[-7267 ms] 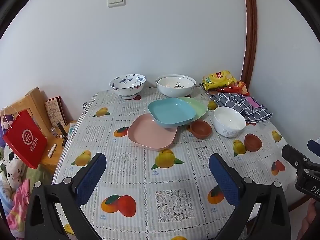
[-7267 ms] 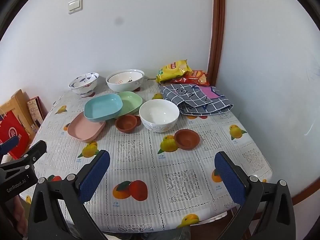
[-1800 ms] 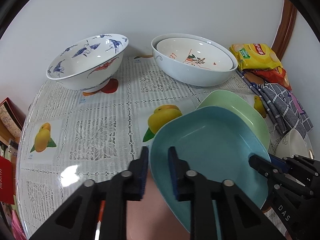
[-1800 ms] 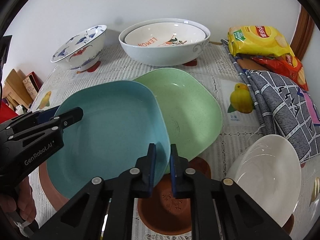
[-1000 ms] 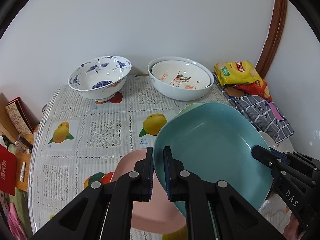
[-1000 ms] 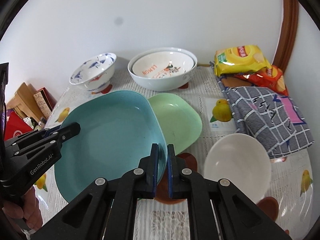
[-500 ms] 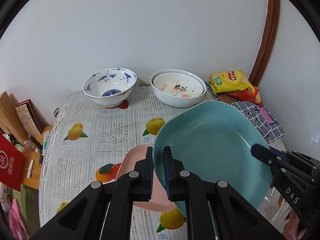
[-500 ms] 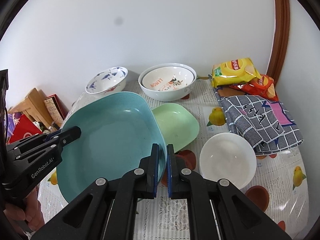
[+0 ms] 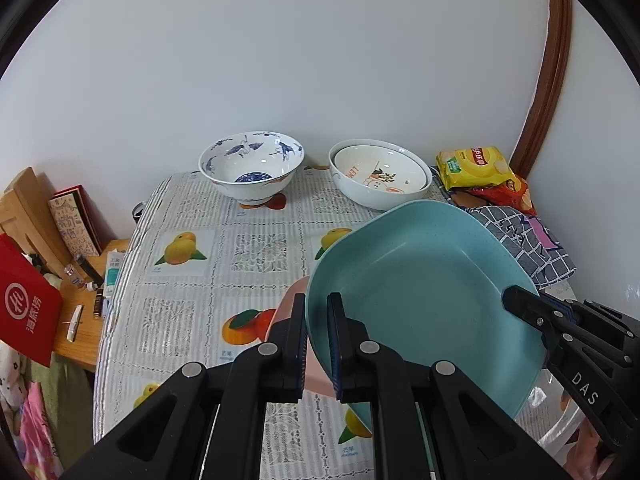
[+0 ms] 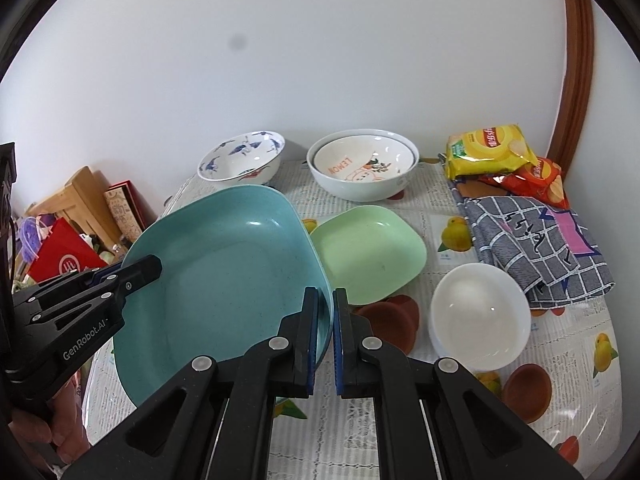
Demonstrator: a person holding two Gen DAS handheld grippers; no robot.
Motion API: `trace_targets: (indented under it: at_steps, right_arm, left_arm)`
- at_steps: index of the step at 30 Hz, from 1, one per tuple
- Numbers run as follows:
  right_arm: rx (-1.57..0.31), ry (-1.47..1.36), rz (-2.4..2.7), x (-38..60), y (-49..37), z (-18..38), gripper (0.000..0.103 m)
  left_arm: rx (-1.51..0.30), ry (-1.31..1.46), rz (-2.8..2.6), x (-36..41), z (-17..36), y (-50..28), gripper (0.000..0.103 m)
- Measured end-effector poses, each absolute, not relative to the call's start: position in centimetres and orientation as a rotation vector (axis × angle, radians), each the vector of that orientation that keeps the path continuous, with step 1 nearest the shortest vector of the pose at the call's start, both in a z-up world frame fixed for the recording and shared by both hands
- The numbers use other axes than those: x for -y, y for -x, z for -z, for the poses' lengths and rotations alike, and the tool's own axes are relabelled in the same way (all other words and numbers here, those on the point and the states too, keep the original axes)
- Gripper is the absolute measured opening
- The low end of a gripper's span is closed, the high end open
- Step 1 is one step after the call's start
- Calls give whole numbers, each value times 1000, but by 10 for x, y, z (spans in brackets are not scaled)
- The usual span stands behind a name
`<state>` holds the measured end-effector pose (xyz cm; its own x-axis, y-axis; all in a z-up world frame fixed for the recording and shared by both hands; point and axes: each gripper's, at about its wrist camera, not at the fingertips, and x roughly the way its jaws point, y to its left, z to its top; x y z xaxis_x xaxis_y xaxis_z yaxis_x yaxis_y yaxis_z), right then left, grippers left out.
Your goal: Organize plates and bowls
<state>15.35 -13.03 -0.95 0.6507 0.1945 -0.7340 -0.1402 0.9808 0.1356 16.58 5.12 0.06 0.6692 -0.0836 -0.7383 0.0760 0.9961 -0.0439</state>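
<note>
While both claws, left claw (image 9: pixel 317 320) and right claw (image 10: pixel 326 312), pinch opposite rims, blue plate (image 10: pixel 224 272) seemingly clears table (image 9: pixel 256 248).

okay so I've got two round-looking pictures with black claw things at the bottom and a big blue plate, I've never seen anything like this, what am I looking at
There is no robot here. A person holds a hand-held clamp with two fingers in each hand, and each clamp carries a wide-angle camera that looks along its fingers. That is why the pictures look round.

One picture comes from the left gripper, the other from the right gripper. Each also shows the other clamp off to the side.

Both clamps are shut on opposite edges of the blue plate, which they hold tilted above the table.

On the fruit-print cloth lie a green plate, a pink plate, a blue-patterned bowl, two white bowls nested together, a plain white bowl, small brown dishes, snack bags and a checked cloth.
</note>
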Motion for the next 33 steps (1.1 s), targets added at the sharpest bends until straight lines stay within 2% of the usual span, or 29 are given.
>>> trace_targets:
  at_steps: [16,33]
  right_arm:
    - [-877,-57,-264,99,-163,27,7]
    - [-1043,-70,-282,92,-189,103,7]
  left_arm:
    - [-875,27,24,-84,16,-164,10]
    - [-1031,38,8,-89,90,-186,10]
